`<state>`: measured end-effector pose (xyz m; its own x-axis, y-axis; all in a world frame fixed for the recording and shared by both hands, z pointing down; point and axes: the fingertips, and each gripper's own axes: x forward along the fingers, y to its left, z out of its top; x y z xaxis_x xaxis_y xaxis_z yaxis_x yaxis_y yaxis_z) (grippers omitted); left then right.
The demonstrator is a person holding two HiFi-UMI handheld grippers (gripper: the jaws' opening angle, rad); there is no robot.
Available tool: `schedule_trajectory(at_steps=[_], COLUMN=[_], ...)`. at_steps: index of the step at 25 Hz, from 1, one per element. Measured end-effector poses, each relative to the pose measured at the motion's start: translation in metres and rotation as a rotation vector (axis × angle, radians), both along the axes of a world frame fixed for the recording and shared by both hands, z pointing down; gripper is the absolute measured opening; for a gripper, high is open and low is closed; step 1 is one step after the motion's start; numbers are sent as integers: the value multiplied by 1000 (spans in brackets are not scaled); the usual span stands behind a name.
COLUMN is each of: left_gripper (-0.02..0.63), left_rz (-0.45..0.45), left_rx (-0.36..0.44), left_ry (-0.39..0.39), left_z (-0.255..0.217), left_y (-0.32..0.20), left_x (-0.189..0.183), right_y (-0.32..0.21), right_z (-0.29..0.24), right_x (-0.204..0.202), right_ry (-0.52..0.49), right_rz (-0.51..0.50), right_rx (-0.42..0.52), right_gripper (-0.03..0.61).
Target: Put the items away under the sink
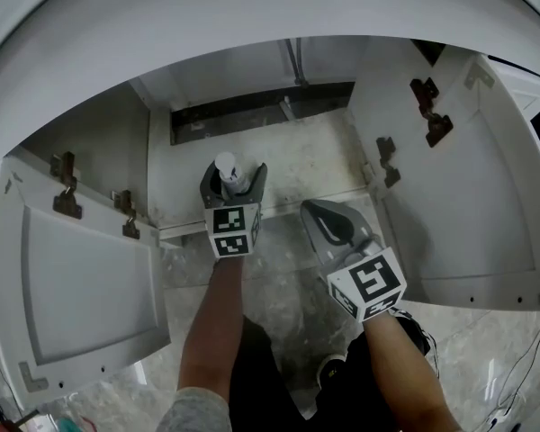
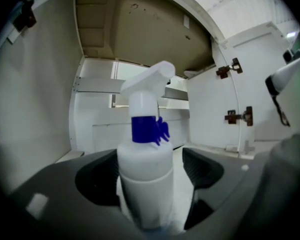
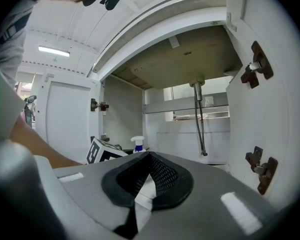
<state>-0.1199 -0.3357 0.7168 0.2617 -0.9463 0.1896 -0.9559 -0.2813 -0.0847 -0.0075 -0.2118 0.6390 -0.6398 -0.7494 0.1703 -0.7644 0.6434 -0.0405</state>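
A white spray bottle (image 2: 145, 159) with a blue collar and white trigger head stands upright between the jaws of my left gripper (image 1: 233, 180), which is shut on its body. From the head view the bottle (image 1: 229, 171) hangs at the front lip of the open under-sink cabinet (image 1: 279, 156). In the right gripper view the bottle (image 3: 137, 143) shows small at the left, past the marker cube. My right gripper (image 1: 328, 223) is just right of it, in front of the cabinet sill, with its jaws shut and nothing between them (image 3: 149, 176).
Both cabinet doors stand open: the left door (image 1: 81, 286) and the right door (image 1: 472, 205), with brown hinges on each. A drain pipe (image 3: 199, 116) hangs at the cabinet's back. The person's legs and shoe (image 1: 328, 367) are on the marble floor below.
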Motion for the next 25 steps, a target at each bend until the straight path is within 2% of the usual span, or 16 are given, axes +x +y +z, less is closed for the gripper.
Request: schedule_trajectory(at_steps=[3,6,9,11,13,16,20,22,25], left_gripper=[436,452,451,451,451,451,445,407,234], left_rz=[29,24,-10,-16,-9,34,21,20,37], left_rx=[-21,-28,-26,8,75,155,211,242,255], left_ry=[-29,-49,-2,24,49,36,55,63,67], left_z=[-4,-13,-34,-55,-81,-108,-129,-138,-140], left_y=[11,30,50,70,98,139,154,155,157], left_x=[-1,-13,-29,-33,-33,-29,-40,-45,-41], right_y=[-7,-16,-24,-29,-30,-32,-28,-24,-17], right_z=[-9,-13,-11,-14,-19,-20,-15,-16,-25], right_x=[-2,-3,-6,-12,-20,-37,-60,-68,-76], right_ry=[-49,-107,-150,-168,-180,-195,-148,-157,-173], right_rz=[14,38,68,75,56,19,-52,-76,-112], right_rx=[2,-2,-27,-24,-6,2,26,28,46], right_gripper=[-2,-2,-2,-2,-2,-2,-2,-2,-2])
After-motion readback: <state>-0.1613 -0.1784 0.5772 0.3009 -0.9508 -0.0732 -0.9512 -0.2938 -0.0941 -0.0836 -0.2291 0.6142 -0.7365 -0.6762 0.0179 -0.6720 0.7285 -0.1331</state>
